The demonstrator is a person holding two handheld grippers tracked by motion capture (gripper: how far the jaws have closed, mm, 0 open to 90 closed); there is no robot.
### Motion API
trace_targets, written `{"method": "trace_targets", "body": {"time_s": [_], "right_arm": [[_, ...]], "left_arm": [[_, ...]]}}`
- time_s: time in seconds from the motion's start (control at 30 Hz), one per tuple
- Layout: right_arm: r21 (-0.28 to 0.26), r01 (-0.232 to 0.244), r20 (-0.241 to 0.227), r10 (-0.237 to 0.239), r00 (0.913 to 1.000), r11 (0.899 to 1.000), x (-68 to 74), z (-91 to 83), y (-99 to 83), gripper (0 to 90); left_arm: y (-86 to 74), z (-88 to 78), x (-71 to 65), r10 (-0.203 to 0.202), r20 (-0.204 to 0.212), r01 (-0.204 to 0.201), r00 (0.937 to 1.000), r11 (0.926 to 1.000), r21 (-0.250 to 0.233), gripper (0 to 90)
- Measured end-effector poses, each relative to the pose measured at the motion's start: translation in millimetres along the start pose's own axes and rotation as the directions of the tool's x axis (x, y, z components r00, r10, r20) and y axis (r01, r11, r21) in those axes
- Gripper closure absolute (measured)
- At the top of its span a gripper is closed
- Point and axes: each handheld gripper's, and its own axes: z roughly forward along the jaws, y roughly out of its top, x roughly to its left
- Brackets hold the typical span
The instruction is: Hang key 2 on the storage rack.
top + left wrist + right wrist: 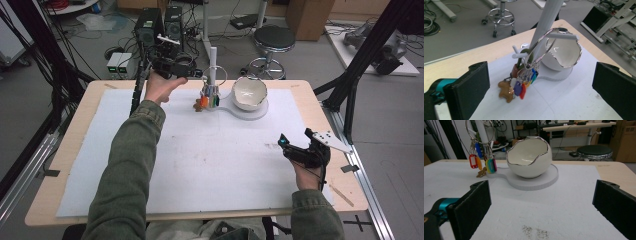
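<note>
A bunch of coloured key tags (525, 83) with a brown figure charm hangs by a large metal ring from a peg (562, 36) on the white post (546, 22). The post stands on a flat white base (536, 184), which also carries an eggshell-shaped white bowl (529, 157). My left gripper (541, 82) is open just in front of the tags, with nothing between its pads. In the high view it (198, 73) sits left of the post (213, 62), beside the tags (210, 100). My right gripper (295, 138) is open and empty at the table's right, facing the bowl (249, 92).
A white mat (210, 160) covers most of the wooden table (75, 130). A dark speckled smudge (535, 231) marks the mat in front of the right gripper. Beyond the far edge are a stool (274, 40), computer boxes (150, 25) and cables. Black frame posts (367, 50) flank the table.
</note>
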Motion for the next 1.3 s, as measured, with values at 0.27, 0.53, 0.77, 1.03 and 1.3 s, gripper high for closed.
{"method": "trace_targets", "body": {"time_s": [0.27, 0.53, 0.77, 1.03, 1.3], "right_arm": [[0.001, 0.005, 0.001, -0.005, 1.0000, 1.000, 0.2, -0.1, -0.1, 0.8], [0.000, 0.002, 0.002, -0.002, 1.0000, 1.000, 1.0, -0.1, 0.0, 0.8], [0.001, 0.006, 0.003, -0.006, 1.0000, 1.000, 1.1, 0.2, -0.1, 0.8], [-0.002, 0.006, 0.004, -0.006, 1.0000, 1.000, 1.1, 0.1, 0.1, 0.8], [0.002, 0.008, 0.000, -0.008, 1.0000, 1.000, 1.9, 0.9, 0.2, 0.8]], "left_arm": [[-12.3, -15.9, 7.0, -0.017, -0.022, 0.016, 0.9996, 0.9996, -0.022, 1.6], [-24.3, -27.3, 14.6, -0.040, -0.031, 0.039, 0.9987, 0.9986, -0.035, 1.6], [-35.2, -37.9, 18.0, -0.041, -0.041, 0.039, 0.9983, 0.9983, -0.043, 1.6], [-47.2, -53.9, 19.0, -0.051, -0.067, 0.048, 0.9964, 0.9975, -0.051, 1.6], [-60.5, -59.1, 25.3, -0.077, -0.076, 0.073, 0.9941, 0.9961, -0.049, 1.6]]}}
